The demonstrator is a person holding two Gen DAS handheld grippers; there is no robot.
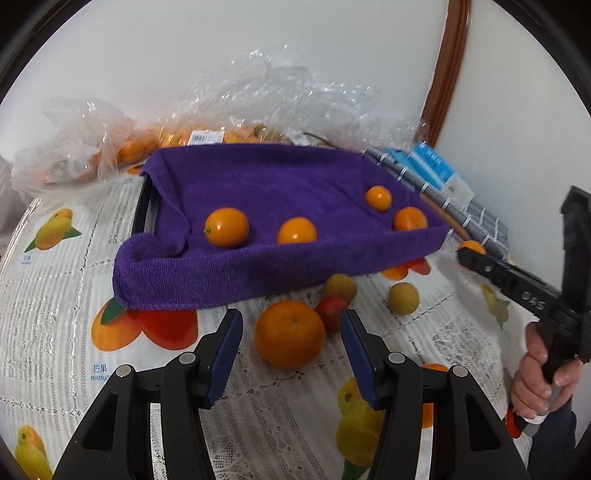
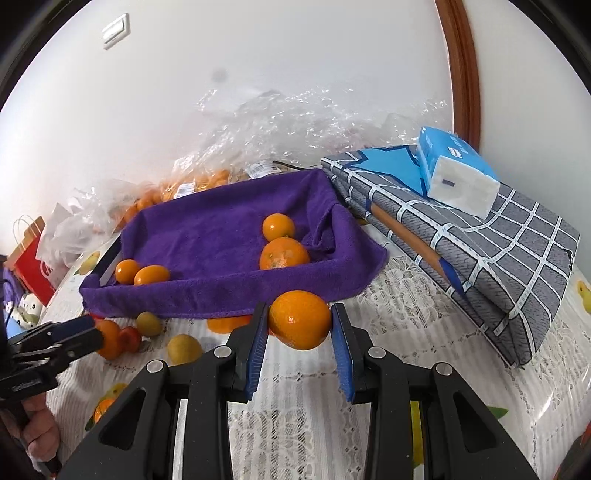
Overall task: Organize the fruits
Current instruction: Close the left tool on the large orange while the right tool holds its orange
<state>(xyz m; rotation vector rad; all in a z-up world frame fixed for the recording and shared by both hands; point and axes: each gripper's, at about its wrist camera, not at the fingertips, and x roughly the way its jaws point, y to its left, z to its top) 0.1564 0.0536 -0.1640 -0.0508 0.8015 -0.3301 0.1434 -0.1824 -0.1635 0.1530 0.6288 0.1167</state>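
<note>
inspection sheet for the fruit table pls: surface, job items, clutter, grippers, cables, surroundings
Surface: table under a fruit-print cover with a lace pattern.
Job's things: tray lined with a purple towel holds four oranges; on the table in front lie a big orange, a red fruit and two yellowish fruits.
Clutter: clear plastic bags of oranges behind the tray; folded checked cloth with a tissue pack on it.
Grippers: left gripper open, the big orange between its fingers but unpressed; right gripper shut on a held orange, off the table.
Cables: nothing seen.
Surroundings: white wall, wall switch, brown wooden frame, red paper bag.
</note>
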